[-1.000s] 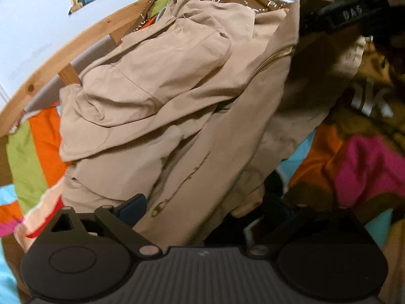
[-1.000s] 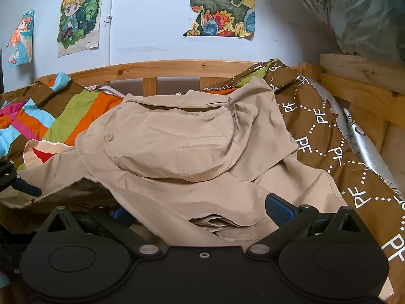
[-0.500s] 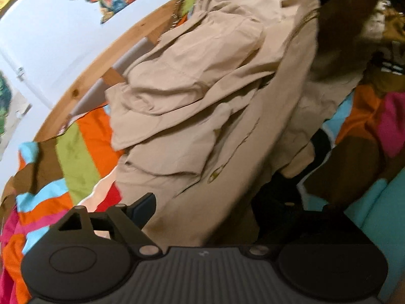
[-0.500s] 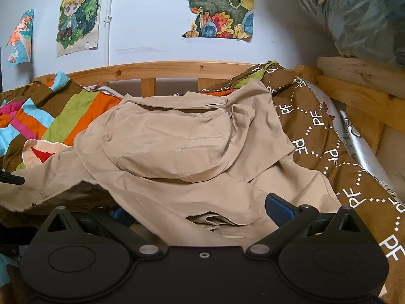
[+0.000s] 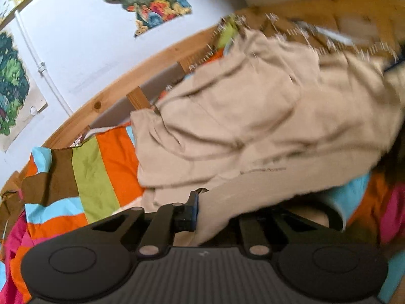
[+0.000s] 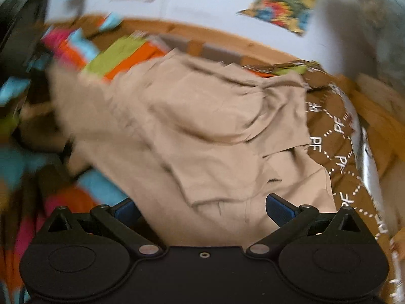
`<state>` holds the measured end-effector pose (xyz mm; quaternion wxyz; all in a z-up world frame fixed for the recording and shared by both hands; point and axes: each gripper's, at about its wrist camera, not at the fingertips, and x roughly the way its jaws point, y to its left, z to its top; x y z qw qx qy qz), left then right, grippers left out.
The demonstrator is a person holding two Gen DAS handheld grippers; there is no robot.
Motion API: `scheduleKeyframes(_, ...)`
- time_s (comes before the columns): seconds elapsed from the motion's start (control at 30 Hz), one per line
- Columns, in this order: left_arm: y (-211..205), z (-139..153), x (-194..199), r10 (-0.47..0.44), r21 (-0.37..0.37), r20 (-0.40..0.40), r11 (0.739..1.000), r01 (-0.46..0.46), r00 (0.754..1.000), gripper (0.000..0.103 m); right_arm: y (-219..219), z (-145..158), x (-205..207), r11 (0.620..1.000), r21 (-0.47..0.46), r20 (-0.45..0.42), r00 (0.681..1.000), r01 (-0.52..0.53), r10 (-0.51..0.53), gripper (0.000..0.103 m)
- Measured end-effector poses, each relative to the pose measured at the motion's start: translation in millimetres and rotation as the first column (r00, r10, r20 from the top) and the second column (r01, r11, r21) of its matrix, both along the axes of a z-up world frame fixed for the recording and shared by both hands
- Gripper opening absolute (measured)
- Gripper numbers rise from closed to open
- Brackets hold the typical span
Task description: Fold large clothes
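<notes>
A large beige garment [image 5: 253,116] lies crumpled on a bed with a striped cover. In the left wrist view its near edge runs down between my fingers. My left gripper [image 5: 220,210] is shut on that edge; the blue left pad [image 5: 193,211] presses the cloth, and the right finger is hidden under it. In the right wrist view the beige garment [image 6: 197,131] spreads across the middle, and its near hem lies over my right gripper [image 6: 201,206]. That gripper stands wide open, blue pads [image 6: 278,206] far apart. Both views are blurred by motion.
A striped cover [image 5: 101,172] in orange, green and blue lies to the left. A brown patterned quilt [image 6: 339,147] is bunched at the right. A wooden bed rail [image 5: 101,106] runs along a white wall with posters [image 5: 152,2].
My left gripper has shut on the garment's edge and swung left, showing more wall and striped cover. The right wrist view has tilted and moved; its fingers stay apart.
</notes>
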<state>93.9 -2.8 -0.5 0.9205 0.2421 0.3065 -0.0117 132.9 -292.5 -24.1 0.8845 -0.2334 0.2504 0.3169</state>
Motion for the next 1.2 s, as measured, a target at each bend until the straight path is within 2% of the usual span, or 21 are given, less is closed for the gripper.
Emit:
scheduleKeyframes(0.07, 2, 12, 9, 0.001, -0.04, 0.002, 0.999, -0.001, 1.0, 0.011, 3, -9, -7, 0.996, -0.089, 0.023, 1.0, -0.003, 0.005, 0.102)
scheduleKeyframes(0.13, 2, 20, 15, 0.004, -0.07, -0.002, 0.998, -0.005, 1.0, 0.011, 8, -20, -8, 0.985, -0.172, 0.05, 0.999, 0.025, -0.017, 0.097)
scheduleKeyframes(0.23, 4, 26, 20, 0.015, -0.103, -0.007, 0.995, -0.016, 1.0, 0.01, 10, -37, -5, 0.965, -0.259, 0.079, 0.996, 0.05, -0.03, 0.083)
scheduleKeyframes(0.33, 8, 24, 18, 0.031, -0.127, -0.01, 0.991, -0.032, 0.999, 0.01, 8, -48, -2, 0.953, -0.297, 0.104, 0.994, 0.067, -0.037, 0.065)
scheduleKeyframes(0.37, 8, 22, 15, 0.031, -0.125, -0.008, 0.992, -0.032, 0.999, 0.01, 7, -48, -1, 0.948, -0.305, 0.131, 0.99, 0.089, -0.051, 0.047)
scheduleKeyframes(0.43, 7, 16, 8, 0.02, -0.103, 0.001, 0.994, -0.02, 1.0, 0.01, 3, -44, 0, 0.947, -0.297, 0.191, 0.979, 0.123, -0.067, 0.03)
scheduleKeyframes(0.5, 4, 7, -2, 0.014, -0.06, 0.016, 0.998, -0.013, 1.0, 0.011, -3, -35, 1, 0.962, -0.234, 0.223, 0.971, 0.142, -0.089, 0.022)
scheduleKeyframes(0.53, 3, 0, -7, 0.011, -0.035, 0.016, 0.999, -0.011, 1.0, 0.014, -3, -30, 1, 0.965, -0.214, 0.237, 0.967, 0.151, -0.099, 0.021)
scheduleKeyframes(0.63, 6, -23, -19, 0.033, 0.04, 0.001, 0.999, -0.033, 0.999, 0.039, -3, -26, -1, 0.963, -0.21, 0.289, 0.952, 0.168, -0.104, 0.02)
scheduleKeyframes(0.67, 7, -30, -24, 0.034, 0.058, -0.004, 0.998, -0.034, 0.999, 0.042, -3, -27, -1, 0.961, -0.217, 0.292, 0.951, 0.171, -0.103, 0.02)
scheduleKeyframes(0.77, 16, -53, -35, 0.061, 0.131, -0.025, 0.99, -0.058, 0.998, 0.046, -2, -34, -2, 0.955, -0.239, 0.282, 0.954, 0.177, -0.106, 0.02)
scheduleKeyframes(0.9, 29, -73, -41, 0.113, 0.173, -0.063, 0.98, -0.1, 0.992, 0.045, 0, -43, 0, 0.948, -0.261, 0.275, 0.955, 0.183, -0.109, 0.02)
scheduleKeyframes(0.93, 32, -76, -41, 0.117, 0.182, -0.064, 0.978, -0.104, 0.991, 0.039, 1, -44, 1, 0.946, -0.264, 0.276, 0.955, 0.187, -0.112, 0.019)
scheduleKeyframes(0.97, 34, -77, -42, 0.121, 0.181, -0.062, 0.978, -0.108, 0.991, 0.022, 1, -45, 1, 0.946, -0.263, 0.272, 0.955, 0.19, -0.117, 0.014)
scheduleKeyframes(1.0, 37, -77, -43, 0.121, 0.169, -0.062, 0.98, -0.109, 0.991, 0.015, 1, -45, 0, 0.947, -0.25, 0.269, 0.954, 0.202, -0.132, 0.006)
scheduleKeyframes(1.07, 44, -71, -45, 0.12, 0.123, -0.039, 0.986, -0.114, 0.992, 0.003, 1, -41, -3, 0.954, -0.198, 0.26, 0.95, 0.225, -0.17, 0.003)
scheduleKeyframes(1.2, 51, -48, -60, 0.122, 0.03, 0.051, 0.992, -0.124, 0.991, 0.001, 2, -26, -23, 0.958, -0.142, 0.331, 0.924, 0.249, -0.191, 0.001)
